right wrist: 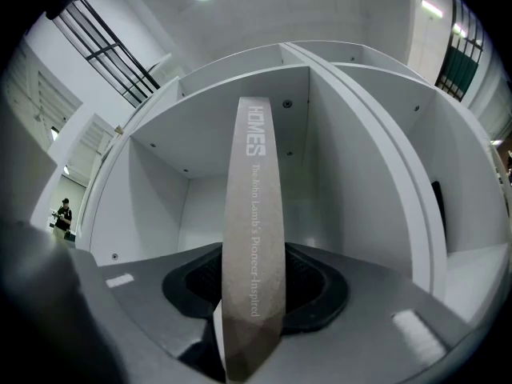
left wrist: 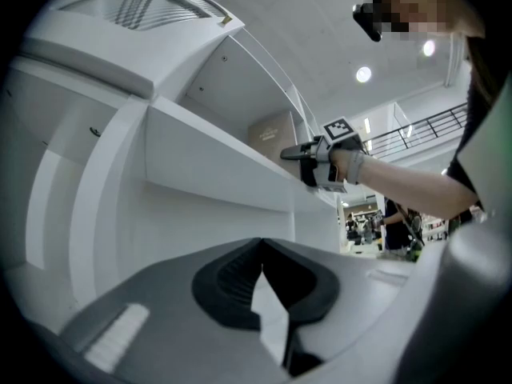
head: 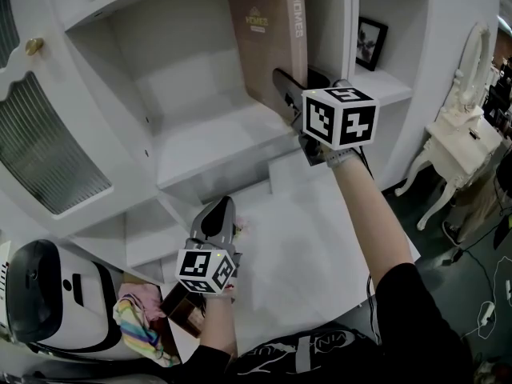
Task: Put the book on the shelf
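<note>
A tall brown book [head: 268, 38] marked HOMES stands upright in the middle compartment of the white shelf unit [head: 216, 142], close to its right wall. My right gripper [head: 286, 94] is shut on the book's lower spine; in the right gripper view the spine [right wrist: 254, 238] runs straight up between the two jaws of that gripper [right wrist: 256, 294]. Whether the book's lower edge touches the shelf board I cannot tell. My left gripper [head: 218, 214] hangs lower, in front of the unit, shut and holding nothing [left wrist: 264, 294]. From there the book [left wrist: 272, 134] and the right gripper [left wrist: 300, 154] show above.
A framed picture [head: 370, 42] stands in the compartment to the right. A glass-panelled door [head: 40, 150] is open at the left. A white side table [head: 464, 142] stands at the far right. At the lower left sit a white rounded device [head: 48, 302] and a colourful cloth [head: 140, 322].
</note>
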`<act>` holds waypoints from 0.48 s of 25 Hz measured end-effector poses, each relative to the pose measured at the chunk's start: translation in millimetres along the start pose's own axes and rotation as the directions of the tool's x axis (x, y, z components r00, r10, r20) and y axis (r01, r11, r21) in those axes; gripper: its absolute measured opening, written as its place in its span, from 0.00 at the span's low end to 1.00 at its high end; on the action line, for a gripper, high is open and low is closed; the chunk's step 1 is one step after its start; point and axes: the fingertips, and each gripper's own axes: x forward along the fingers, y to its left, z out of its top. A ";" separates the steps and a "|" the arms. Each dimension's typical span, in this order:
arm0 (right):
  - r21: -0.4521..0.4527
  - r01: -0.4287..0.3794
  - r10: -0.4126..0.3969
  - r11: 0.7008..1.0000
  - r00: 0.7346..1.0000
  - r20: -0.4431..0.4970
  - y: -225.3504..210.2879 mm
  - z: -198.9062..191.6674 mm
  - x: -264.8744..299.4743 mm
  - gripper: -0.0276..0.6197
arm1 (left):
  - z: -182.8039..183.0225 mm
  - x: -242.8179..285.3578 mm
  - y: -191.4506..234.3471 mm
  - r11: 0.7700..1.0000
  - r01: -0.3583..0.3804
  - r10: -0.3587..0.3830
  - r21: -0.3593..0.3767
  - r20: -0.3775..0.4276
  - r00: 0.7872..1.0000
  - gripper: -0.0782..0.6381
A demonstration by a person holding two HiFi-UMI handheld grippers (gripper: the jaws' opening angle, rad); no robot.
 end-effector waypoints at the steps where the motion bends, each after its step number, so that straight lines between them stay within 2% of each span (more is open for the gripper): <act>1: 0.000 0.002 -0.002 1.000 1.000 -0.005 -0.8 -0.5 1.8 0.32 | -0.1 -0.1 -0.4 1.000 -0.002 0.002 0.001 0.000 1.000 0.11; 12: -0.016 0.018 -0.018 1.000 0.999 -0.040 -5.2 -5.0 20.8 0.32 | -1.3 -3.1 -1.0 1.000 -0.017 0.017 0.004 -0.008 1.000 0.11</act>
